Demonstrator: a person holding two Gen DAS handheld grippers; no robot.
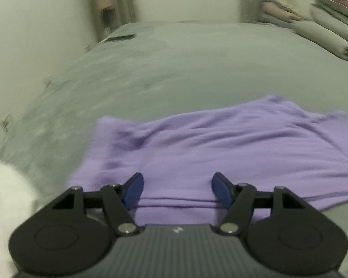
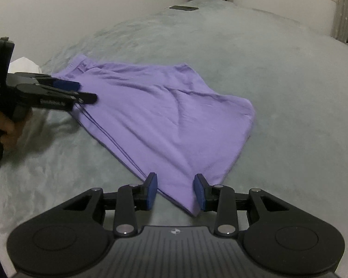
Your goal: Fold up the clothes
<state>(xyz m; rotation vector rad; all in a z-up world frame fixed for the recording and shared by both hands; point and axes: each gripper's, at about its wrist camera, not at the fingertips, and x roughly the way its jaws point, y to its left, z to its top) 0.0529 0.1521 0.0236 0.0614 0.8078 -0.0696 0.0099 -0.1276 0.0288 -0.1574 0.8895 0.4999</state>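
On the grey bed [image 2: 266, 81] lies a purple garment [image 2: 164, 115], spread mostly flat near the front edge, already doubled over by the look of it: two hems run stacked along the near side. Both grippers sit at that near side. L gripper [image 1: 177, 188] hovers over the hem w/ jaws wide apart, nothing between the pads; the right wrist view shows it side-on at the garment's left end [image 2: 81, 90], and the person's hand on its handle. R gripper [image 2: 175, 191] is at the opposite near corner, jaws apart too, the corner tip lying between the blue pads but not pinched.

Judgement: this looks like the pre-grasp for another fold. Next move prob. calls for both jaws to drop, close on the two near corners catching all layers, then lift and carry the edge over to the far side, keeping it taut so layers don't slip.

Materials: garment is thin, soft knit, lightly creased, w/ a diagonal ridge mid-panel; limp, will sag btw grips. Bed cover is plush, matte, slightly mottled, so fabric may drag on it. Gripper bodies are hard black plastic, pads blue and rubbery-looking. White soft item [image 2: 24, 63] sits just beyond the L gripper; can't tell what it is. Folded bedding [image 1: 331, 27] is stacked far right; a dark flat item [image 2: 184, 7] lies at the far end.
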